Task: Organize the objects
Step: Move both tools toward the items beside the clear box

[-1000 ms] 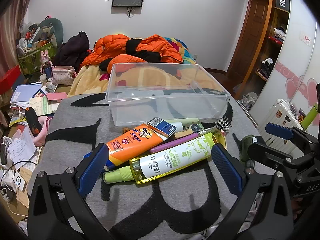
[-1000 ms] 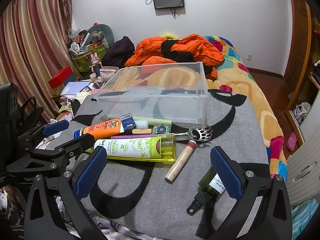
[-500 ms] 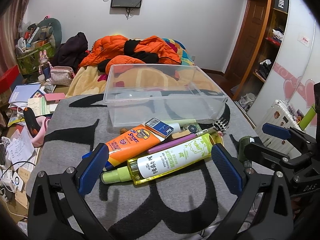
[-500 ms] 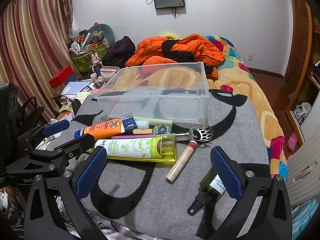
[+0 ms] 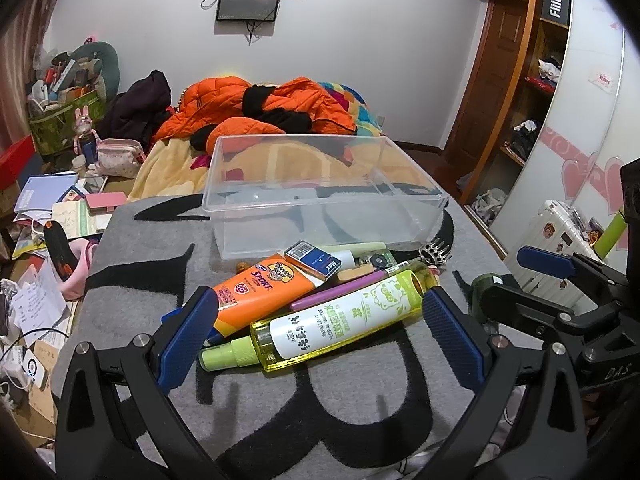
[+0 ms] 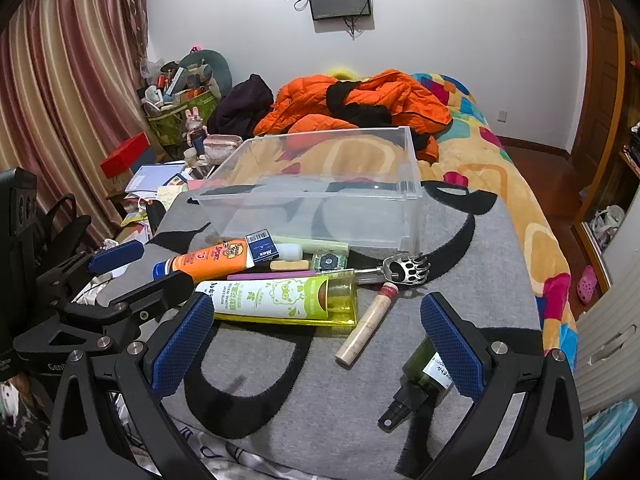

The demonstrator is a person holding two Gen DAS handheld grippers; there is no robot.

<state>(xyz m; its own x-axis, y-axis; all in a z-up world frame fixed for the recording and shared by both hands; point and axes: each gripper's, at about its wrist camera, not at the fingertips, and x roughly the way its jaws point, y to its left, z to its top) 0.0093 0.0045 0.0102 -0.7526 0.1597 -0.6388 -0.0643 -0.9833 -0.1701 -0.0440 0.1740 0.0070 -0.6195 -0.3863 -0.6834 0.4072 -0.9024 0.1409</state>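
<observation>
An empty clear plastic bin [image 5: 320,196] [image 6: 320,200] stands on the grey blanket. In front of it lies a pile: an orange sunscreen tube [image 5: 260,292] [image 6: 208,260], a yellow floral-water spray bottle [image 5: 336,320] [image 6: 280,296], a blue card box [image 5: 314,264] [image 6: 262,248], a purple stick [image 5: 340,290], a bear-paw back scratcher [image 6: 404,270] and a wooden roller [image 6: 368,324]. A dark green spray bottle [image 6: 424,376] lies near my right gripper. My left gripper [image 5: 320,340] is open over the yellow bottle. My right gripper [image 6: 316,344] is open, empty.
An orange jacket [image 5: 256,108] and dark clothes lie on the bed behind the bin. A cluttered side table with papers [image 5: 48,200] is at left. A wardrobe [image 5: 540,80] and white suitcase [image 5: 556,232] stand at right. The blanket's front edge is close below both grippers.
Both grippers have shifted only slightly; the pile sits a little higher and nearer in the left wrist view. Nothing was grasped or moved.
</observation>
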